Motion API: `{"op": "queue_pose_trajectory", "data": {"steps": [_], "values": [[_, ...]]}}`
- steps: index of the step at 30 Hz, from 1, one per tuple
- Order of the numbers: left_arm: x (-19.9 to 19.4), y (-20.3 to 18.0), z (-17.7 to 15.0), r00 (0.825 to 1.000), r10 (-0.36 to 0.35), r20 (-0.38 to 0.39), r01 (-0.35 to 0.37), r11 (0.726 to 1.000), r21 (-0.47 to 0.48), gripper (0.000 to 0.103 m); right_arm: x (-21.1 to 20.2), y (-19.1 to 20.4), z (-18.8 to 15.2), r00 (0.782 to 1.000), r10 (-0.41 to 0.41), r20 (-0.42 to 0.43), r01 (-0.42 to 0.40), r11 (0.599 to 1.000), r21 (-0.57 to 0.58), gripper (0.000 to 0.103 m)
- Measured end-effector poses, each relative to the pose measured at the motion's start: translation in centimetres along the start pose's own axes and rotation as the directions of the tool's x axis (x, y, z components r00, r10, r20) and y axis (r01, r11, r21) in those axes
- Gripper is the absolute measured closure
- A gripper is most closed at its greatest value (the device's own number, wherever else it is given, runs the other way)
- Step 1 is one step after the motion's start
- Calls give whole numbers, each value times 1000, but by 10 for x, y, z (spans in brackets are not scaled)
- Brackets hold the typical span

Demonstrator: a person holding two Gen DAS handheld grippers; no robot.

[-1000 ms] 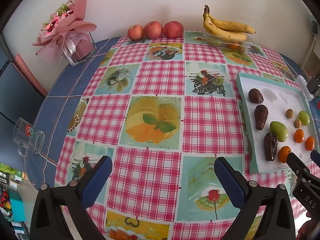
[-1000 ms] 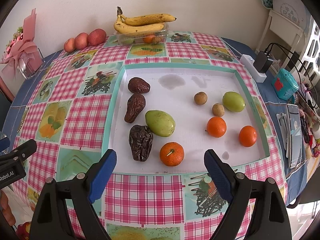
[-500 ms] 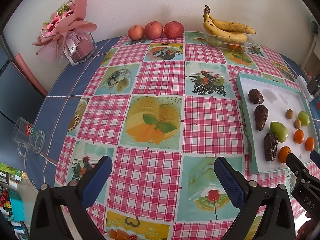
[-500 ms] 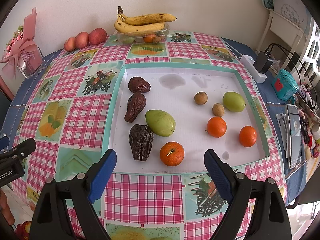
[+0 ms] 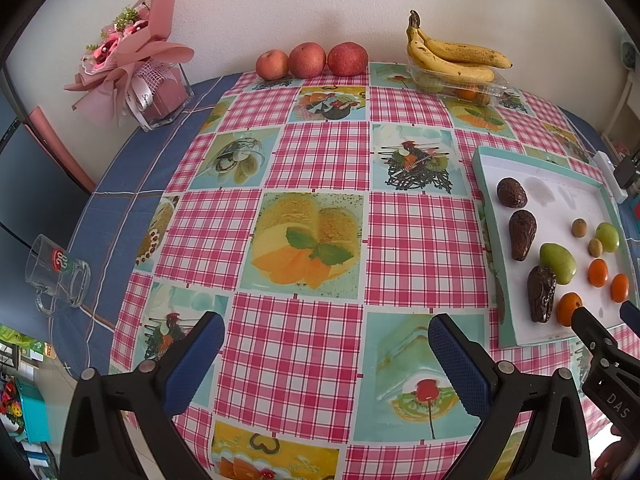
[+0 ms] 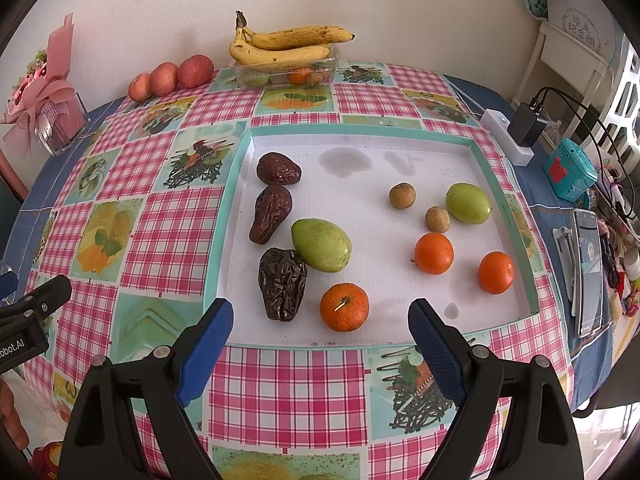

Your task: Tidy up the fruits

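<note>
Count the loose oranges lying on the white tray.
3: near orange at the front edge, middle orange right of centre, far-right orange. None looks hidden on the tray.

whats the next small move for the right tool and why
Probably ease the right tool forward and down over the nearest orange. The tool is open and empty, and that orange lies in the tray almost centred between its tips, clear of the date.

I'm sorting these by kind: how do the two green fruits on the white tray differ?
The left green fruit is larger, tapers to a point, and lies beside the dark dates. The right green fruit is smaller, rounder and brighter, next to a small brown fruit. Both are smooth-skinned, loose on the tray, untouched by either gripper.
</note>
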State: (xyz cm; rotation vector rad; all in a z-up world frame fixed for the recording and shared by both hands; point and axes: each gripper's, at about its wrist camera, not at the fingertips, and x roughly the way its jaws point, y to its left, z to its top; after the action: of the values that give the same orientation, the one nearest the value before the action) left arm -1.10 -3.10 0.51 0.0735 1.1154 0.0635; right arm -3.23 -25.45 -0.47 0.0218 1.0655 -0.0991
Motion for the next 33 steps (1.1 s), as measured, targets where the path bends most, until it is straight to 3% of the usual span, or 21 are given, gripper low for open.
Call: {"op": "queue_pose_trajectory", "data": {"steps": [33], "values": [[-1,-4,-1,1000,13,-3,-13,1000,-20,0,0,1,0,1000,-3,-1,3,1000,2,13]]}}
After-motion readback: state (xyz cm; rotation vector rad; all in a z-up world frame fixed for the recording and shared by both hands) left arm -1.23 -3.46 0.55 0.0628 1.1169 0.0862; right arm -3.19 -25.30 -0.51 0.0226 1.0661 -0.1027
